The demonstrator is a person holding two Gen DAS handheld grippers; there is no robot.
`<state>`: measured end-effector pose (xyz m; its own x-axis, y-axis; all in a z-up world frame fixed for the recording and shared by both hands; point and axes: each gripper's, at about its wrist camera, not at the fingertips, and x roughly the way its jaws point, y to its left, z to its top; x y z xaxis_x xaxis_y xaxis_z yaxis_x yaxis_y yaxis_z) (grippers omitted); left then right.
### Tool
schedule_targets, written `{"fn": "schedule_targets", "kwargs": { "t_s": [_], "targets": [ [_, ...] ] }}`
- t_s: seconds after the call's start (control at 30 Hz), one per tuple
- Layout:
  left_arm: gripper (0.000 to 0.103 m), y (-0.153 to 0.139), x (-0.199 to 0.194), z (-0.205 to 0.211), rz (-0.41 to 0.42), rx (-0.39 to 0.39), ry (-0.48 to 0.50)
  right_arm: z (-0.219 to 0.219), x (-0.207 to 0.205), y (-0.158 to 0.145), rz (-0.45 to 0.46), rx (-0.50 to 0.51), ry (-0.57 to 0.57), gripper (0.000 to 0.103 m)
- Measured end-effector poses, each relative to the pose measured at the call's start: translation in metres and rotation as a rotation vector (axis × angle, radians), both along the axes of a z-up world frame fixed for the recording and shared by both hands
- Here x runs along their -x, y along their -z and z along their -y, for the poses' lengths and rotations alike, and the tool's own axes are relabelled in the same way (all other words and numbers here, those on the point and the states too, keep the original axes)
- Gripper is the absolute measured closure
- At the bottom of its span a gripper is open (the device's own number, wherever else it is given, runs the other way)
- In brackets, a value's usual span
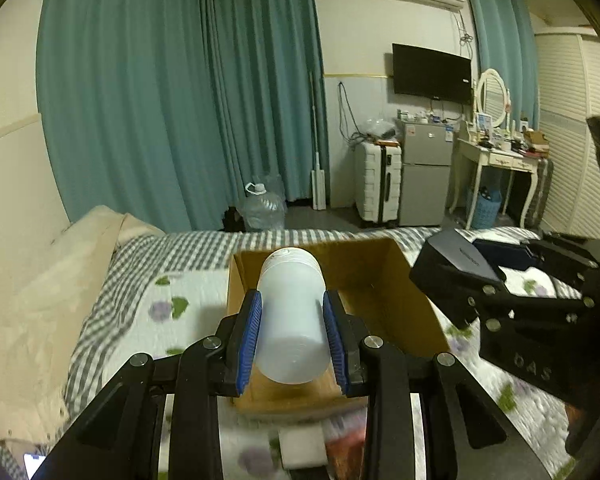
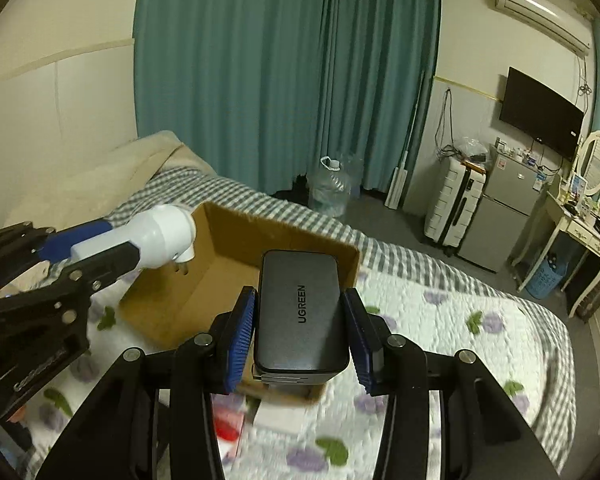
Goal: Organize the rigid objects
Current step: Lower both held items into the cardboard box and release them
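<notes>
Left gripper [image 1: 291, 334] clenching a white plug adapter [image 1: 290, 316], right gripper [image 2: 303, 334] grasping a grey UGREEN charger [image 2: 302, 312], both hanging above the cardboard box [image 2: 204, 280] just ahead of the jaws. Risking a slip from the smooth casings, or a landing on the bed [image 2: 440, 320] beside the box.

- White plug adapter [image 1: 290, 320]: smooth plastic, matt, faintly translucent-looking.
- Charger [image 2: 300, 312]: dark grey plastic, satin sheen, printed lettering.
- Cardboard box [image 1: 380, 280]: brown corrugated card, dull, raw edges.
- Left gripper [image 1: 291, 334] and right gripper [image 2: 300, 332]: black matt plastic arms, shiny metal rivets, blue ribbed rubbery pads [image 1: 249, 340].
- Bedspread [image 2: 440, 320]: quilted cloth, soft, floral print, gingham border.
- Curtains [image 1: 140, 100], far: teal fabric, matt folds.
</notes>
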<state>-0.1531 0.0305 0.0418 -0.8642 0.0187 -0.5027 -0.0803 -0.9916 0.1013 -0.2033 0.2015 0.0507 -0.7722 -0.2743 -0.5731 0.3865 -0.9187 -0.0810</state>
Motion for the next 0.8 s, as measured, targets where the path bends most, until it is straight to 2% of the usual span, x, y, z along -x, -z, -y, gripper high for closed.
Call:
{"fn": "schedule_targets", "kwargs": {
  "t_s": [0.23, 0.47, 0.53, 0.6, 0.8],
  "targets": [
    [0.071, 0.029, 0.064, 0.003, 0.017, 0.007, -0.033, 0.002, 0.041, 0.025, 0.033, 0.033, -0.002, 0.060],
    [0.071, 0.066, 0.093, 0.005, 0.064, 0.005, -0.047, 0.004, 0.061, 0.052, 0.077, 0.036, -0.003, 0.060],
    [0.066, 0.072, 0.094, 0.004, 0.066, 0.003, -0.040, 0.002, 0.061, 0.056, 0.080, 0.036, -0.002, 0.060],
    [0.040, 0.074, 0.092, 0.006, 0.074, 0.011, -0.040, 0.000, 0.063, 0.056, 0.082, 0.037, -0.001, 0.060],
    [0.039, 0.071, 0.087, 0.005, 0.091, 0.028, -0.045, 0.005, 0.062, 0.052, 0.072, 0.035, 0.008, 0.060]
  ]
}}
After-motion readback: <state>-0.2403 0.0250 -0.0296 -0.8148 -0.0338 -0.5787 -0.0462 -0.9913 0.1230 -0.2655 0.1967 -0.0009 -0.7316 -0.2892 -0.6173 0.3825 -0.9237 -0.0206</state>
